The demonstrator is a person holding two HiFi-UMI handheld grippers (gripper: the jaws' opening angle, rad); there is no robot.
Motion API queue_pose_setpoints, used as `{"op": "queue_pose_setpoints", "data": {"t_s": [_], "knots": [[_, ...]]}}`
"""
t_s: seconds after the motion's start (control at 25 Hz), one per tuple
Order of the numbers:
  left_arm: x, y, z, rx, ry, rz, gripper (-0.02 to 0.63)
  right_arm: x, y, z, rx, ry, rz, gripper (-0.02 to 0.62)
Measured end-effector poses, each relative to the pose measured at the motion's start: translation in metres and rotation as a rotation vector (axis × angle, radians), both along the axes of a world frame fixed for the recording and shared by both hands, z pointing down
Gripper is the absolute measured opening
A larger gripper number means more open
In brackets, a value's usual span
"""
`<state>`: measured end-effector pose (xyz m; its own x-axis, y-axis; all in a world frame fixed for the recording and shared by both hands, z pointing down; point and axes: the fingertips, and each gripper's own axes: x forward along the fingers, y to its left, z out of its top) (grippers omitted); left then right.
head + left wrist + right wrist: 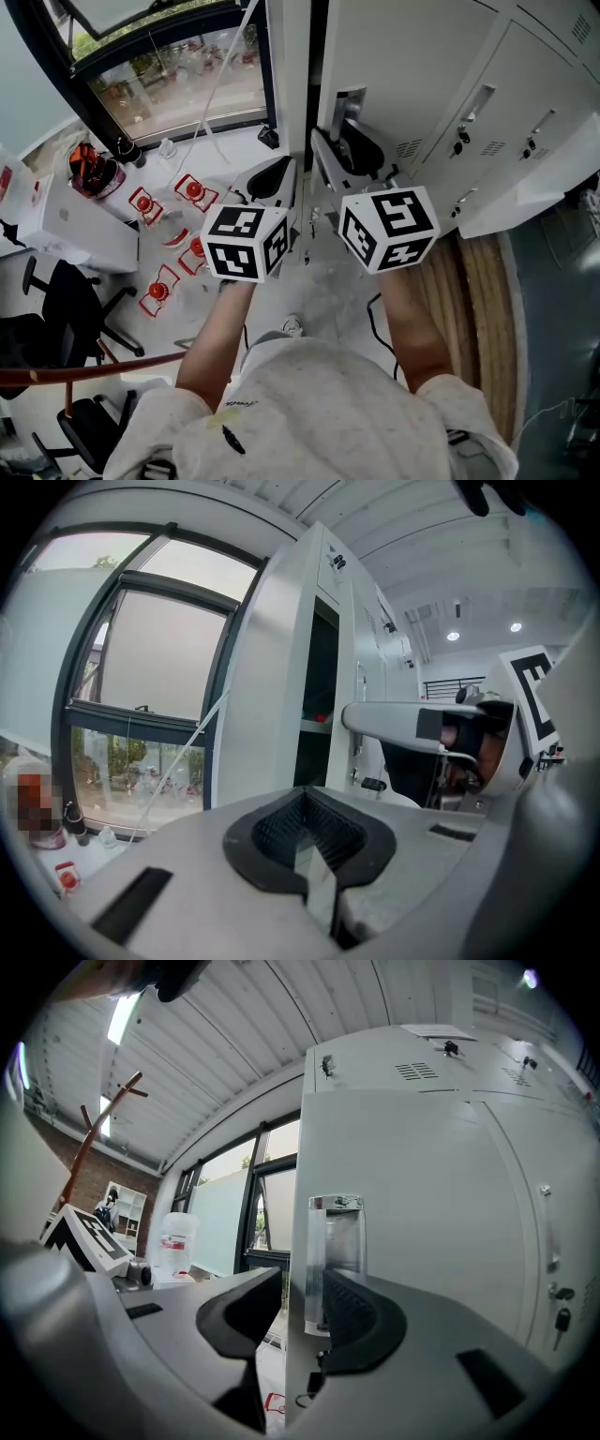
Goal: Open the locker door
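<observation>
The white locker door [403, 75] stands slightly ajar, and a dark gap shows along its left edge. My right gripper [330, 150] is shut on that edge beside the chrome handle [349, 101]. In the right gripper view one jaw is behind the door [422, 1222] and the other lies on its front below the handle [335, 1241], with the right gripper [300, 1288] astride the edge. My left gripper [279, 173] hangs just left of the locker, shut and empty. In the left gripper view the left gripper [305, 803] faces the dark opening [319, 696].
More locker doors with keys [487, 122] run to the right. A large window [178, 75] fills the left wall. Red-capped items [192, 192] lie on the floor, next to a white box [66, 225] and a black chair [66, 300]. Wooden slats [478, 309] lie lower right.
</observation>
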<state>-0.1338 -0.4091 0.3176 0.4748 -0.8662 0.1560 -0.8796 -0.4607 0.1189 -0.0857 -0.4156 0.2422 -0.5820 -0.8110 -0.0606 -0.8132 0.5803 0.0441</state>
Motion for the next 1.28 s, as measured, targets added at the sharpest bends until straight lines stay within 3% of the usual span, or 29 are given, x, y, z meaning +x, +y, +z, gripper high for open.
{"op": "queue_pose_setpoints", "data": {"t_s": [0.72,1.28], "knots": [[0.03,0.037,0.0,0.001,-0.014,0.005,0.006,0.029,0.043,0.0,0.017,0.005,-0.009,0.11],[0.075,0.056,-0.002,0.007,-0.016,0.084,0.006,0.064,0.08,0.001,0.037,-0.002,-0.029,0.118]]}}
